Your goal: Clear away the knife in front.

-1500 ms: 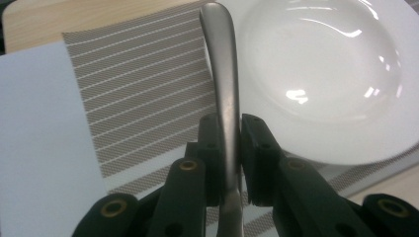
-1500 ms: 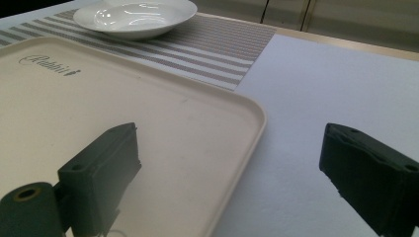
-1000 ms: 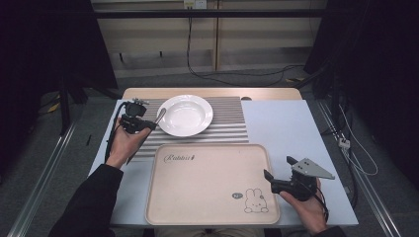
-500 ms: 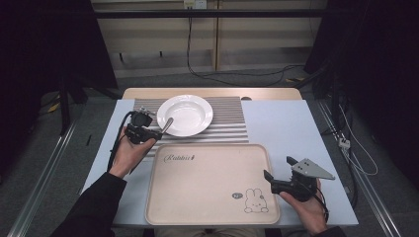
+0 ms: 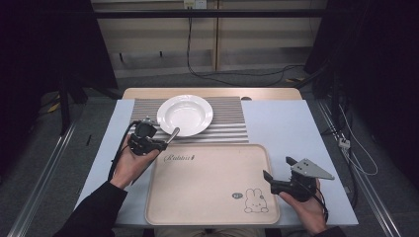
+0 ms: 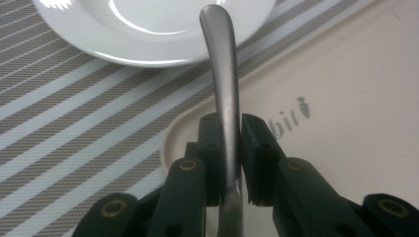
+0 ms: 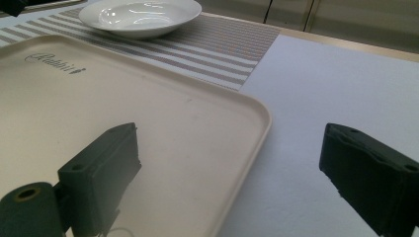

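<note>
Pale blue table (image 5: 296,128) on a grey floor, dark curtains around. Left gripper (image 5: 159,143) is clamped on a metal utensil handle (image 6: 225,94), hovering by the tray (image 5: 207,197) corner near the white plate (image 5: 185,114) on a striped mat (image 5: 232,129). Right gripper (image 7: 227,182) hangs wide open over the tray's edge.

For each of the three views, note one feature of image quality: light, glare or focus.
High view: the table is evenly lit while the room around it falls into darkness. Left gripper view: glare streaks the white plate; the metal handle held in the left tool carries a soft highlight, and the near jaws look blurred. Right gripper view: the right tool looks soft; the tray reads sharper.
</note>
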The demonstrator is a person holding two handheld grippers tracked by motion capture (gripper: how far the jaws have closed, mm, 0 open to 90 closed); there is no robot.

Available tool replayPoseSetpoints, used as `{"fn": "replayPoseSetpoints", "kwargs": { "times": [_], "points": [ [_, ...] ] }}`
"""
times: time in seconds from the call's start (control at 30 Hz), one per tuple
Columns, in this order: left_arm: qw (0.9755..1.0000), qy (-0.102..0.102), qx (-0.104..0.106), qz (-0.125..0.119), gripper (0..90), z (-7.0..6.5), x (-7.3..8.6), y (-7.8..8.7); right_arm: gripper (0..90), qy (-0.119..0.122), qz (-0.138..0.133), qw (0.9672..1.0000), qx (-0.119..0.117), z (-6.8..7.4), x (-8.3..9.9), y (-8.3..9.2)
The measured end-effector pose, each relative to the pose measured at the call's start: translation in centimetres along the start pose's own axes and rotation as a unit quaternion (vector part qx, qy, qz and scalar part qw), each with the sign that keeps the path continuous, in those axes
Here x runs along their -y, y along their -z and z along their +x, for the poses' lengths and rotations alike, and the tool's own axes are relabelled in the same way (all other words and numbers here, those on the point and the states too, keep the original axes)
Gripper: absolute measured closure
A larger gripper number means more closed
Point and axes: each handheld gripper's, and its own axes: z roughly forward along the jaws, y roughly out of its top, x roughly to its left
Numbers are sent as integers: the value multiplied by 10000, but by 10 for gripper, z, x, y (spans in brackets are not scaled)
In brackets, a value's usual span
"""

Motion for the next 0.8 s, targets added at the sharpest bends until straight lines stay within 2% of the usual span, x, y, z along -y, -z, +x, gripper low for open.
{"fn": "replayPoseSetpoints", "kwargs": {
  "times": [0.13,0.23,0.3,0.33,0.37,0.47,0.6,0.63,0.8],
  "points": [
    [9998,-171,-9,86,798,-9,4,1,80,-3,0,10000,-8,0,0,0],
    [9999,-111,42,48,798,-13,6,2,80,7,-6,10000,-9,0,0,0],
    [9998,-183,-68,90,798,-17,9,3,80,3,7,10000,-11,0,0,0],
    [9998,-182,-53,88,798,-18,10,3,80,5,6,10000,-10,0,0,0],
    [9999,-92,6,56,798,-19,12,2,80,4,5,10000,-12,0,0,0],
    [9998,-148,43,135,798,-23,16,0,80,4,7,10000,-19,0,0,0],
    [9999,-59,138,25,797,-32,24,0,80,6,3,10000,-12,0,0,0],
    [9998,-135,115,79,797,-36,25,-1,80,8,6,10000,-8,0,0,0],
    [9996,-188,171,148,797,-46,31,-8,80,3,9,10000,-38,1,0,0]
  ]
}}
